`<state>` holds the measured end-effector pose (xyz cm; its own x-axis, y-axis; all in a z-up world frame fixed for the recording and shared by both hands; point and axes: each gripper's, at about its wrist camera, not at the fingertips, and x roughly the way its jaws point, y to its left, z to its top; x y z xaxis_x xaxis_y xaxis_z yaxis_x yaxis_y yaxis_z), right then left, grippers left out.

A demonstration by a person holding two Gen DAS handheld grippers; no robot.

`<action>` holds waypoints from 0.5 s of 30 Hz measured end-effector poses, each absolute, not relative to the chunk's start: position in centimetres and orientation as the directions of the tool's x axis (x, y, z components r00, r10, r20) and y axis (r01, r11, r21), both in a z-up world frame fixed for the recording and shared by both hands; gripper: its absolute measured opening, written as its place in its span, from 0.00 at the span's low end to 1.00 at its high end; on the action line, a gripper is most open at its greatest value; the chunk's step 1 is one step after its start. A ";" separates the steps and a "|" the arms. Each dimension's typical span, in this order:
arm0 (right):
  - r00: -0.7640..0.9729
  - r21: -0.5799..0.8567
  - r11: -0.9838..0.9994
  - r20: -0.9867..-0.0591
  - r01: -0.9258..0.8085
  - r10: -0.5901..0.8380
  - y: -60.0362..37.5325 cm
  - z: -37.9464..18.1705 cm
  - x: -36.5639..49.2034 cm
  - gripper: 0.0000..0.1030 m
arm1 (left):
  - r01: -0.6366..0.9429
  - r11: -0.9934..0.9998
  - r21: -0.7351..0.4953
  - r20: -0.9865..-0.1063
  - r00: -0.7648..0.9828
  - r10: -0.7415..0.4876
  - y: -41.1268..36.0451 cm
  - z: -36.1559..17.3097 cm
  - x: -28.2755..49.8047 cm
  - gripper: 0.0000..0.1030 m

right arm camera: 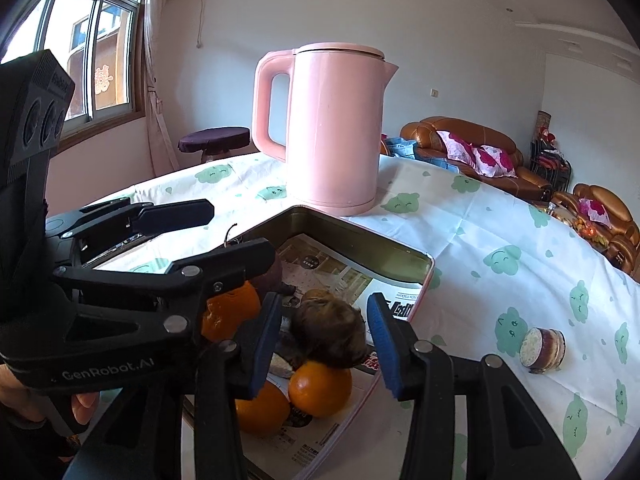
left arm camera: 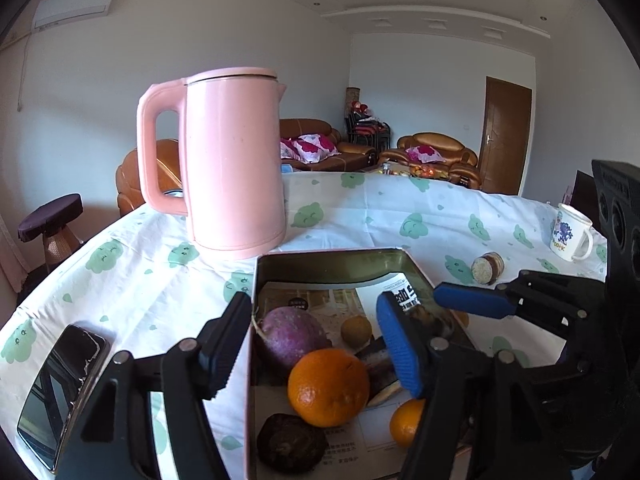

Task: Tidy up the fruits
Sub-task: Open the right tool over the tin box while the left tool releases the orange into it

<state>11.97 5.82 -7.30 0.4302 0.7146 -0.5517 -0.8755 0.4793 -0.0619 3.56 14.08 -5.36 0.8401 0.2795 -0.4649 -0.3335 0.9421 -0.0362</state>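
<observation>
A shallow tin tray (left arm camera: 332, 266) lined with newspaper holds a purple round vegetable (left arm camera: 290, 336), oranges (left arm camera: 328, 386), a small brown fruit (left arm camera: 356, 330) and a dark brown fruit (left arm camera: 290, 444). My left gripper (left arm camera: 316, 348) is open, straddling the tray's left wall. My right gripper (right arm camera: 324, 344) is open over the tray (right arm camera: 360, 242), its blue pads either side of a brown fruit (right arm camera: 330, 334) that rests on an orange (right arm camera: 320, 388). The right gripper also shows in the left wrist view (left arm camera: 436, 320). A cut purple-skinned piece (right arm camera: 542, 350) lies on the cloth to the right.
A pink kettle (left arm camera: 236, 160) stands just behind the tray. A phone (left arm camera: 60, 396) lies at the left. A white mug (left arm camera: 570, 236) stands at the far right. The round table has a white cloth with green prints (right arm camera: 500, 240). Sofas stand beyond.
</observation>
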 end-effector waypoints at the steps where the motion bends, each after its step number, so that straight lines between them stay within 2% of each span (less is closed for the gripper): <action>1: 0.432 -0.065 0.480 -0.552 -0.875 0.713 5.8 -7.3 11.9 0.49 | -0.336 0.941 -0.035 -0.463 0.840 0.282 14.1 -5.3 3.5 0.67; 9: 0.441 -0.060 0.490 -0.540 -0.870 0.717 5.5 -7.2 11.9 0.53 | -0.355 0.934 -0.043 -0.453 0.840 0.299 14.4 -5.2 3.4 0.76; 15: 0.469 -0.062 0.516 -0.520 -0.854 0.714 4.3 -6.8 11.9 0.54 | -0.374 0.926 -0.042 -0.440 0.839 0.320 14.4 -5.1 3.1 0.89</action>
